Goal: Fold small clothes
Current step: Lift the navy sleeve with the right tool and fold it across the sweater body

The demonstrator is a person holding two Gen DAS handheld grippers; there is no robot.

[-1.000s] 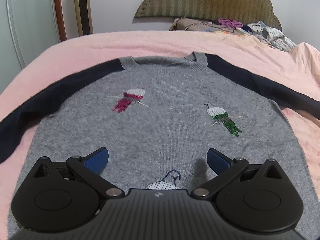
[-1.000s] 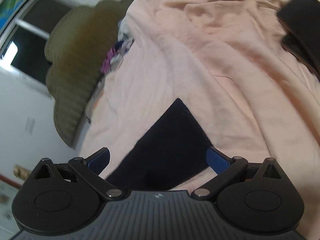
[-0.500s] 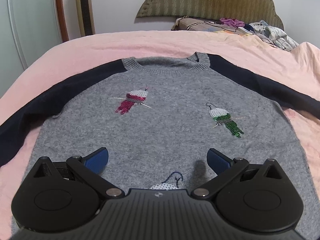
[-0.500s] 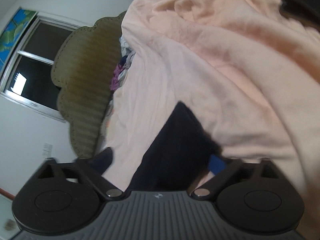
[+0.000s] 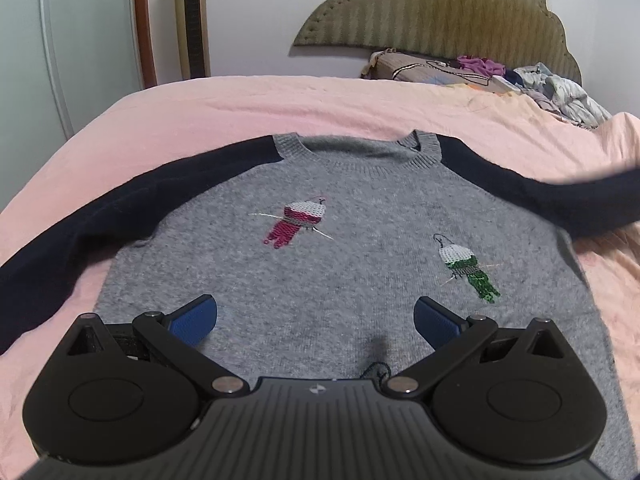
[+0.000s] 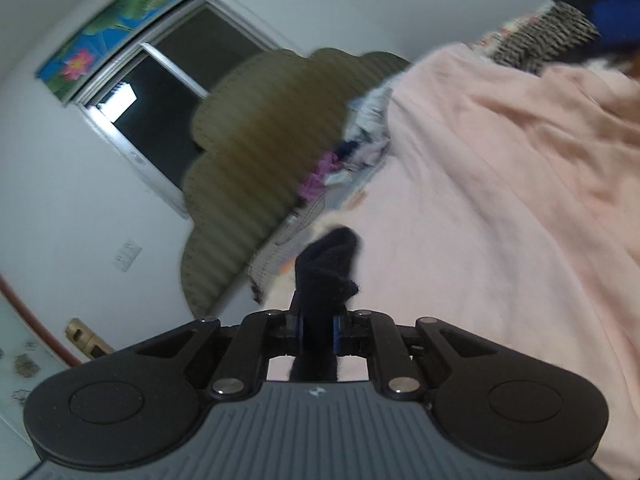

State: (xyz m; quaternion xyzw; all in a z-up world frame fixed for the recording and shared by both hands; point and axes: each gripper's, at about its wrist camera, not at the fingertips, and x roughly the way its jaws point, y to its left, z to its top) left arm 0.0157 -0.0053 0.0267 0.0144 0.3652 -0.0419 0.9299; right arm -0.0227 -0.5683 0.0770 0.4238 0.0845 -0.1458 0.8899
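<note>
From the left wrist we look down on a grey sweater (image 5: 340, 248) spread flat, front up, on the pink bedspread (image 5: 240, 104), its 2 navy sleeves reaching out to either side. Our left gripper (image 5: 316, 320) hovers over the lower middle of the body with its jaws wide apart and nothing between them. The right sleeve (image 5: 560, 204) looks blurred and raised off the bed toward its outer end (the cuff itself runs out of this view). From the right wrist, our right gripper (image 6: 316, 330) has its jaws closing on a bunched wad of navy knit, which we take to be the right cuff (image 6: 326, 272); the fabric sits between the pads and pokes out beyond them, above the bedspread (image 6: 500, 200). We judge that the fold is at step 1: the first sleeve is picked up and has yet to be laid over the body. Next we would need to carry that cuff across the grey front and set it down flat, with the free gripper ready to pin the body so it does not drag.
</note>
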